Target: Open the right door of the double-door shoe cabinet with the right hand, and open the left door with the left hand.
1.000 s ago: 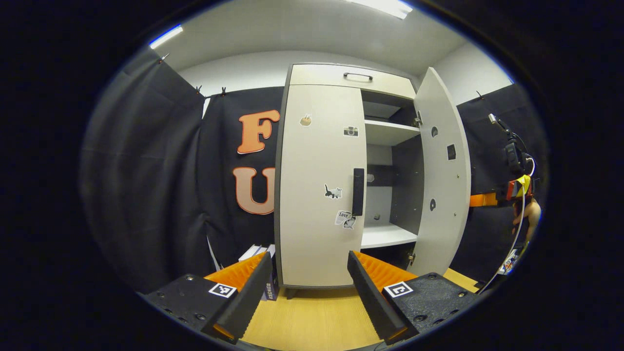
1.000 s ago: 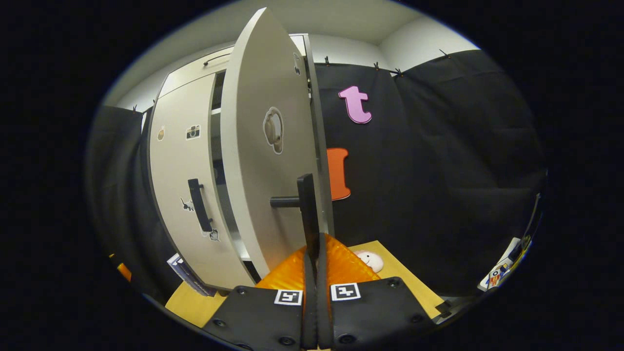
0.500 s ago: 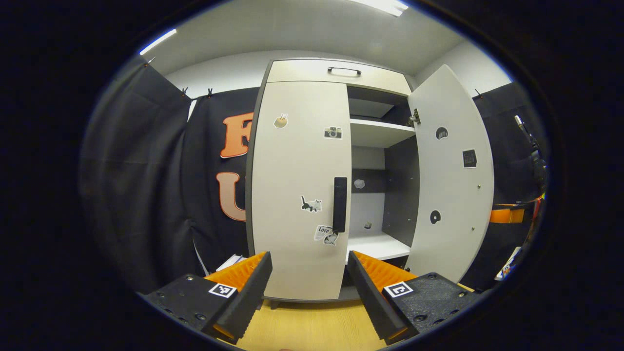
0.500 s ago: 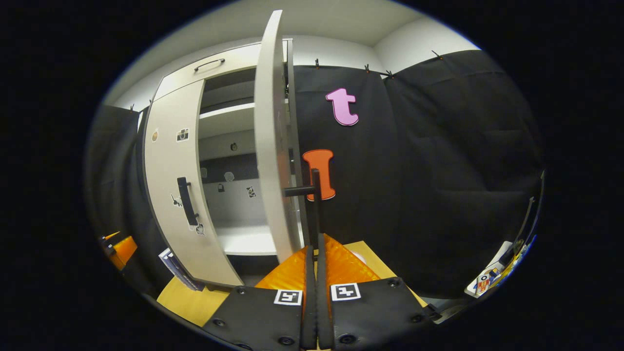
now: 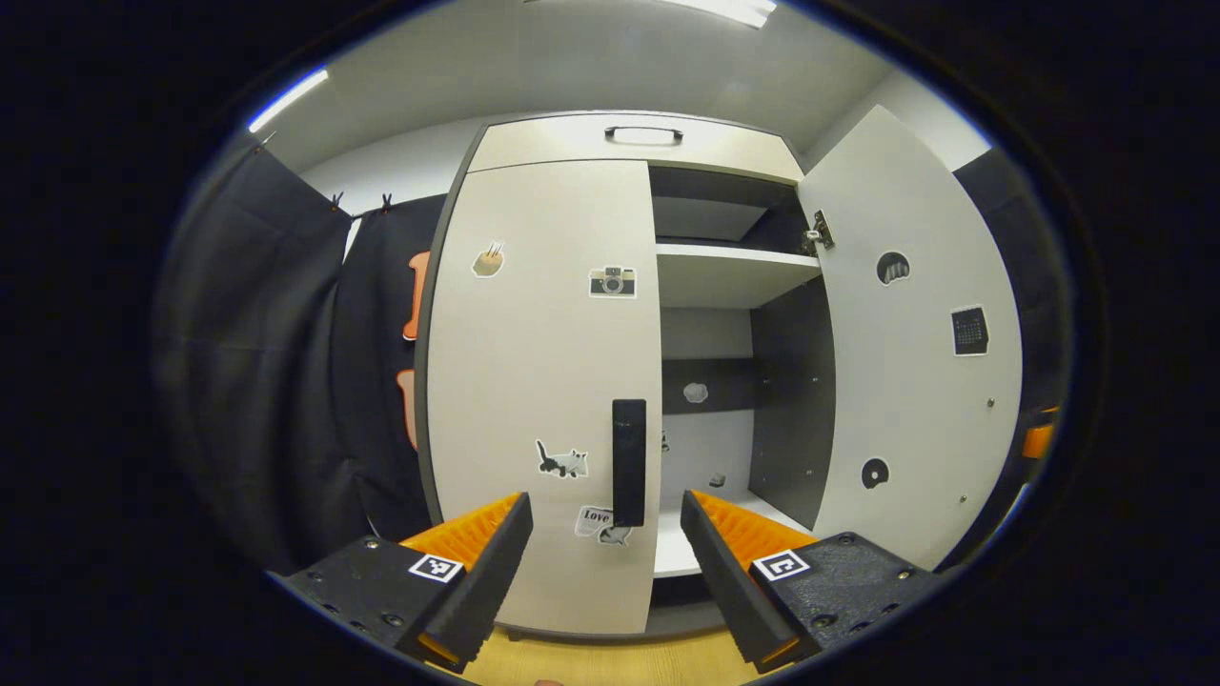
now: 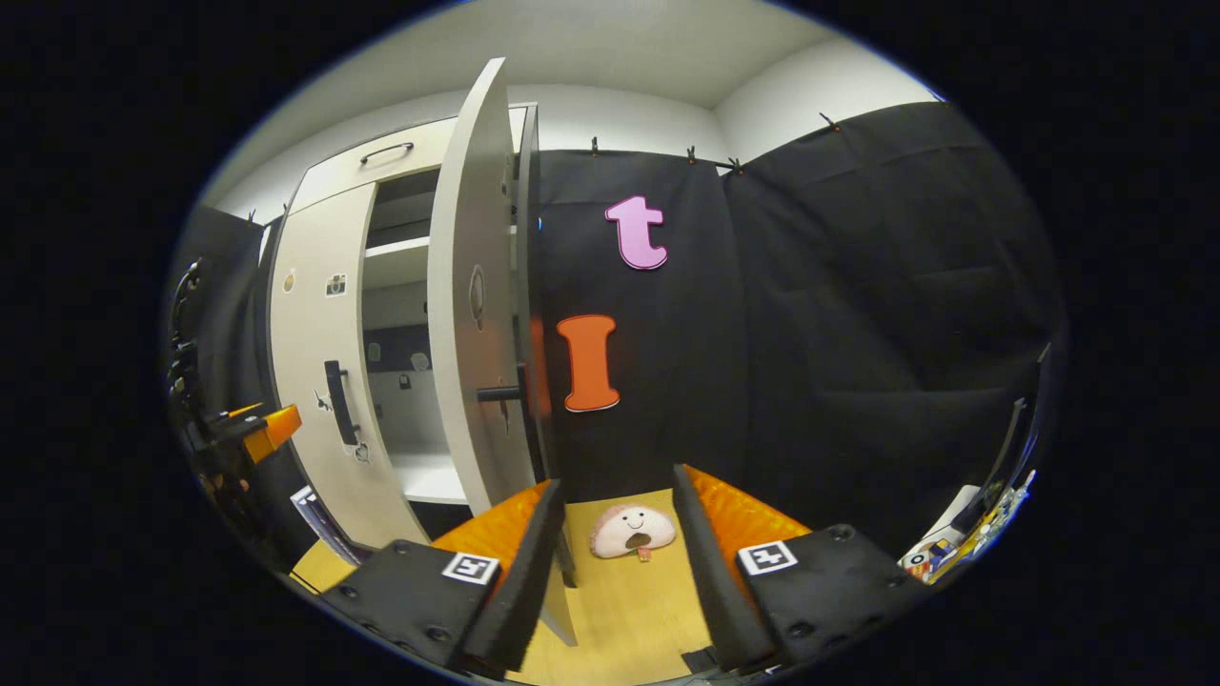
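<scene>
Left gripper view first: the left tool (image 5: 602,562) sits at the bottom of the frame with its two fingers spread wide and nothing between them. Just above the gap, at the centre of the frame, stands the dark upright handle (image 5: 628,462) of the left door (image 5: 543,381), apart from both fingers. That door is closed and carries small stickers: a camera near its top right, a cat beside the handle, a paper scrap under it. To the right of it the shoe cabinet (image 5: 629,143) is open, with a white shelf (image 5: 729,276) in the upper middle of the frame and a lower one behind the right finger. The right door (image 5: 915,381) is swung out wide on the right side of the frame, its inner face toward the camera. A drawer front with a dark pull runs across the cabinet's top.

Right gripper view: the right tool (image 6: 615,562) is at the bottom centre, fingers spread apart and holding nothing. Between them, farther off on the yellow wooden floor (image 6: 629,610), lies a pale plush toy (image 6: 631,531) with a face. Up and left of the fingers the right door (image 6: 472,314) stands nearly edge-on, its dark handle (image 6: 510,393) sticking out toward the centre, clear of the tool. At the left edge of the frame the other tool (image 6: 259,431) shows, near the closed left door (image 6: 319,381).
</scene>
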`<state>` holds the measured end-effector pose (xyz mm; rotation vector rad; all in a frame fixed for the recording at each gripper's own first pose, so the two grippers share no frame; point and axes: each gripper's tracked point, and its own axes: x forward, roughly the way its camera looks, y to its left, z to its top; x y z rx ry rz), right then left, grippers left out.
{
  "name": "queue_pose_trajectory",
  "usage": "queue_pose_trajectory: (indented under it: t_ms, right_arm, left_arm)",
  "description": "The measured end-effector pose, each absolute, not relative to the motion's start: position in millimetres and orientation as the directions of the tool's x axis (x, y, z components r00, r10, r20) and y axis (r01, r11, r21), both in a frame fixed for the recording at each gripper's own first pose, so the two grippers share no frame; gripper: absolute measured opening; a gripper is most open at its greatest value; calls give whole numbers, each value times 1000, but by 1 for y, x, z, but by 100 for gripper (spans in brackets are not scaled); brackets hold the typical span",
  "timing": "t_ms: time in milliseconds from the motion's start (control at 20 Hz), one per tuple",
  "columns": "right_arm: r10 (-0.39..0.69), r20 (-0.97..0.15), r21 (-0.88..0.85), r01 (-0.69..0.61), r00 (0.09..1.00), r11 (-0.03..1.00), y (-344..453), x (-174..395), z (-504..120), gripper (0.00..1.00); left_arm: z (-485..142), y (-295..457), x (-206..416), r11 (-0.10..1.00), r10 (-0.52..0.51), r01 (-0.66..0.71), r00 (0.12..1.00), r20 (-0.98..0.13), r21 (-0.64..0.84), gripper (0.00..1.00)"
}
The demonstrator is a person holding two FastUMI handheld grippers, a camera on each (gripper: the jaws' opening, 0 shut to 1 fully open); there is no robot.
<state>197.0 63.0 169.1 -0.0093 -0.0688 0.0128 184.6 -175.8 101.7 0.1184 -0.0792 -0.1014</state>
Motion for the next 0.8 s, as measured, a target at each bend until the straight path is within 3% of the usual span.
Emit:
queue_pose_trajectory:
  t_ms: [100,150,200,250,750,800]
  right_arm:
    - [62,70,30,-65,996,997,73,198,169,97]
    - [75,57,46,-78,996,996,75,197,167,87]
    - [79,48,55,-81,996,995,75,195,164,98]
    - [74,47,55,-76,996,996,70,194,166,99]
    - [17,76,17,-18,997,1000,40,194,173,99]
    - [12,81,22,-14,997,1000,39,193,174,89]
  left_arm:
    - [105,-187,207,990,-108,101,991,73,100,96]
    - [105,-189,218,991,-111,105,992,68,85,96]
    - [103,-190,228,992,-105,100,993,61,77,95]
    - [102,-191,239,993,-97,92,994,60,75,95]
    - [73,-186,312,992,-59,59,998,-7,109,94]
    - [73,-186,314,992,-63,64,998,-8,109,92]
